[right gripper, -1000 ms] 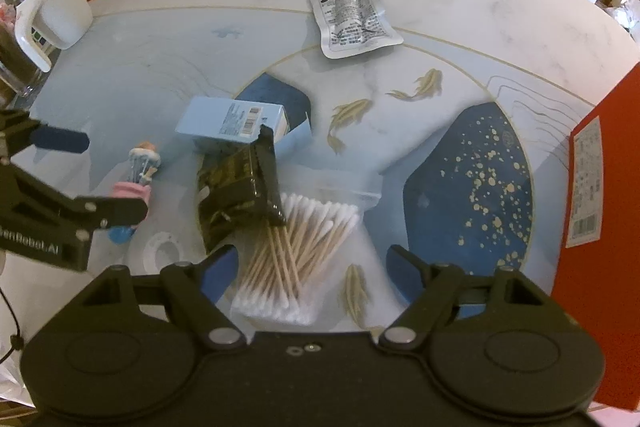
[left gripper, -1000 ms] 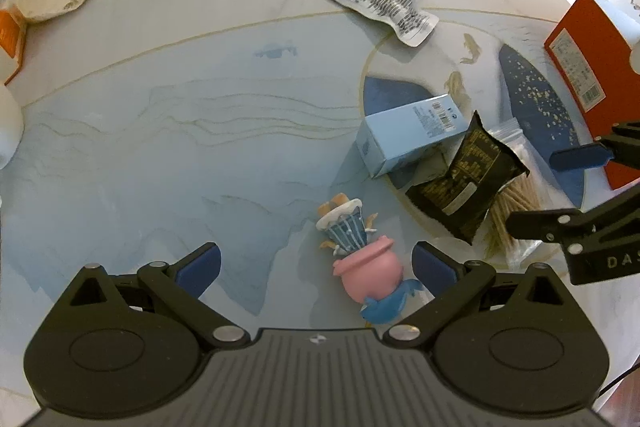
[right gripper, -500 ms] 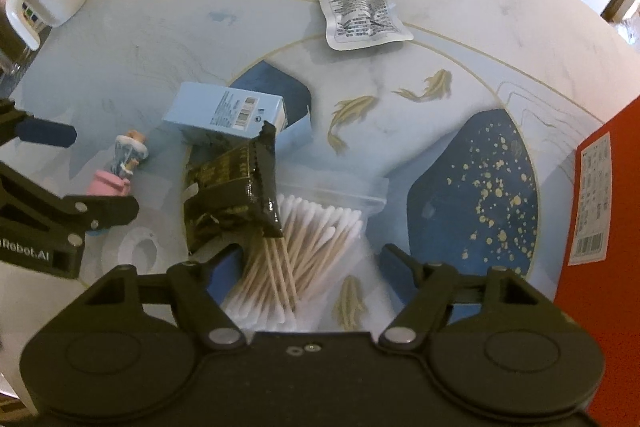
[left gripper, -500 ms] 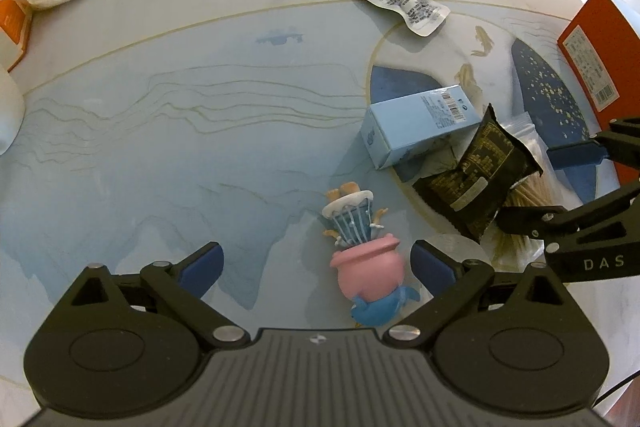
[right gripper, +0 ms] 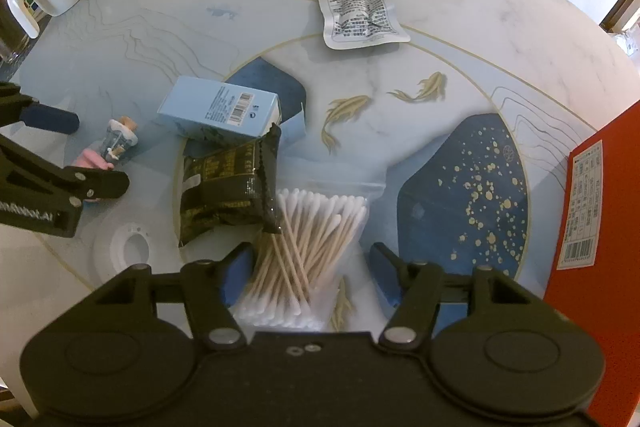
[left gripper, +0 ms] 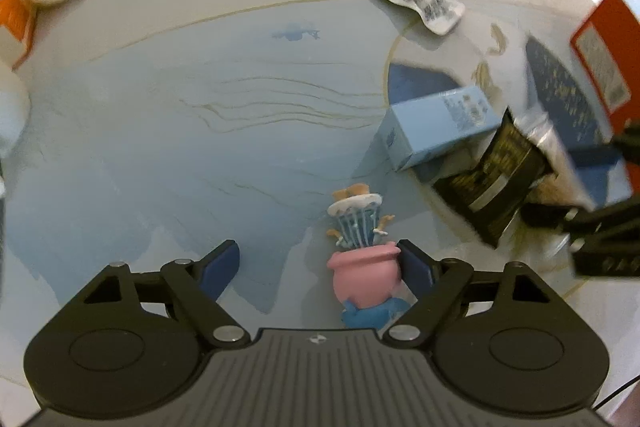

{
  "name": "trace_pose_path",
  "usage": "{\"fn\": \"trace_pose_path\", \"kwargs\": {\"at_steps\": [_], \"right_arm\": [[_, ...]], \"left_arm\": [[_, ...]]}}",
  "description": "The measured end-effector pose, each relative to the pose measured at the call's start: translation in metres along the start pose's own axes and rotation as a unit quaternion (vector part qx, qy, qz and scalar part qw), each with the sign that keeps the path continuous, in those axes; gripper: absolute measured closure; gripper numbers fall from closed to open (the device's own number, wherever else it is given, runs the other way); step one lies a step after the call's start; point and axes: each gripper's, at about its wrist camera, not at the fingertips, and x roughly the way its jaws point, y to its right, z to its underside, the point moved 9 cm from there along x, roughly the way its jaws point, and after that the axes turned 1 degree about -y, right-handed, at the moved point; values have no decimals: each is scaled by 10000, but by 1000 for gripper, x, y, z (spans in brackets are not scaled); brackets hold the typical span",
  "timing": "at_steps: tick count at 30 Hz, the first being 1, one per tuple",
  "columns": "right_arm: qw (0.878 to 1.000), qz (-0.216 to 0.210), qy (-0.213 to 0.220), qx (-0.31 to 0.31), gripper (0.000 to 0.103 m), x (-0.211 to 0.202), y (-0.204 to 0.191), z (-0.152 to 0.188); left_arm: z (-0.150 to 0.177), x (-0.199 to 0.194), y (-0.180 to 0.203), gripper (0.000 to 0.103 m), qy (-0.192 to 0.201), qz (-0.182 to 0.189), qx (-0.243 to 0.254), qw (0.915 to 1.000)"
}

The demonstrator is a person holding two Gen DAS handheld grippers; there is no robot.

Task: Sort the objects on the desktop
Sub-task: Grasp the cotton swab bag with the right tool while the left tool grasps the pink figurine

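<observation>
Closer now, the left gripper [left gripper: 318, 263] gapes wide, its right finger [left gripper: 414, 265] touching the toppled figurine [left gripper: 362, 255]. From the right wrist, the right gripper [right gripper: 310, 277] stands open around a bag of swabs [right gripper: 304, 239], its left finger touching, near the black packet [right gripper: 228, 181].

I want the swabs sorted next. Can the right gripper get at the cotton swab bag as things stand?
Probably yes: the right gripper is open astride the cotton swab bag, though the black snack packet overlaps its far corner.
</observation>
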Motion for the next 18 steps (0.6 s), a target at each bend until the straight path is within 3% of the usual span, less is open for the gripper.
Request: {"fn": "trace_pose_path", "kwargs": {"at_steps": [6, 12, 18], "right_arm": [[10000, 9, 21, 45, 47, 0, 3, 2], [9999, 35, 85, 105, 61, -8, 6, 10], [9997, 46, 131, 203, 69, -13, 13, 20]], "left_arm": [[4, -2, -5, 19, 95, -2, 50, 9999], [8, -5, -6, 22, 146, 4, 78, 9999], [7, -11, -2, 40, 171, 49, 178, 9997]]}}
